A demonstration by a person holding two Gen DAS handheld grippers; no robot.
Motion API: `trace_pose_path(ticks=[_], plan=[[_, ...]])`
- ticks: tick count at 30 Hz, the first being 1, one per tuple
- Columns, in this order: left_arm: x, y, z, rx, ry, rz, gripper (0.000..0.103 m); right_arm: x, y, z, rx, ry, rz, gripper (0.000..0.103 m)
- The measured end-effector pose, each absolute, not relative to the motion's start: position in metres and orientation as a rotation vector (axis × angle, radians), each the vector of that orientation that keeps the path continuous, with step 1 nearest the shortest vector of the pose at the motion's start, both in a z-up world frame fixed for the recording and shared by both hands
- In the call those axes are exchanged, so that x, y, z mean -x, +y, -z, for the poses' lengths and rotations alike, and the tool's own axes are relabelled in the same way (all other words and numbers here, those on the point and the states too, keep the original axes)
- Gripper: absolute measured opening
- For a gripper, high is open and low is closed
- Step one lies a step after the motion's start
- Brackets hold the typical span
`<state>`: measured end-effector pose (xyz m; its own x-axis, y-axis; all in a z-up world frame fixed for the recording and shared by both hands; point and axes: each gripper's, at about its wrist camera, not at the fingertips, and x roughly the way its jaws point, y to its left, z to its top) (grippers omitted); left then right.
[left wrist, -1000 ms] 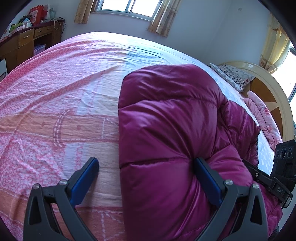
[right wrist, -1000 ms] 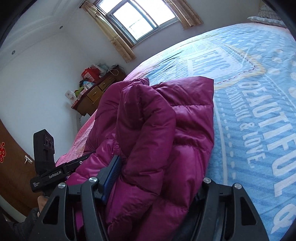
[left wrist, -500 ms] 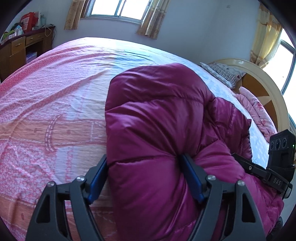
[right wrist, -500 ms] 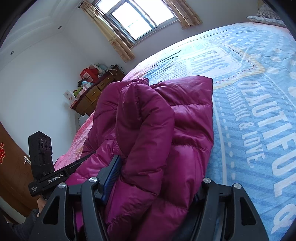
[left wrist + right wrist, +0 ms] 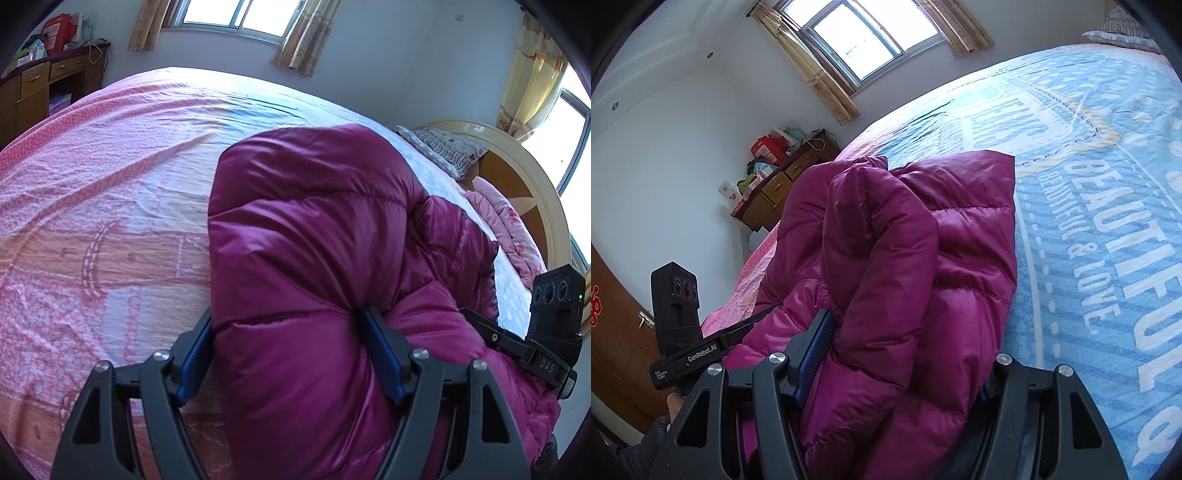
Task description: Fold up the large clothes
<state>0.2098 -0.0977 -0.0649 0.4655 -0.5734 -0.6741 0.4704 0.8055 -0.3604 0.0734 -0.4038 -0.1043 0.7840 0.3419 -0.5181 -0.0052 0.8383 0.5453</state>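
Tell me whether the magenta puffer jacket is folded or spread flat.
Folded. The jacket is doubled into a thick bundle on the bed, layers stacked, a sleeve draped over the top.

Both hand-held grippers (image 5: pixel 288 354) (image 5: pixel 905 354) clamp padded fabric, left closing.

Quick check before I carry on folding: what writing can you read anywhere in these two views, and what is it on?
"BEAUTIFUL & LOVE." on the blue printed bedsheet.
"GenRobot.AI" on the black left tongs handle; the small print beside it is unreadable.
"DAS" on the black right tongs handle.
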Motion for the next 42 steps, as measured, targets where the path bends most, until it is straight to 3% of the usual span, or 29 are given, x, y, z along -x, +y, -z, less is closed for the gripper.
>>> trace_pose_path(ticks=[8,20,29,42], plan=[[-0.187,-0.095,0.060,0.117,0.886,0.651,0.062,-0.053,-0.383,0.100,-0.559,0.661,-0.123,0.052],[-0.110,-0.058,0.056,0.097,0.881,0.666,0.060,0.048,-0.334,0.107,-0.629,0.624,-0.080,0.052],[-0.087,-0.021,0.045,0.076,0.856,0.608,0.050,0.066,-0.287,0.099,-0.617,0.674,-0.133,0.051],[-0.075,0.030,0.046,0.113,0.835,0.505,0.049,0.054,-0.213,0.087,-0.521,0.723,-0.243,0.049]])
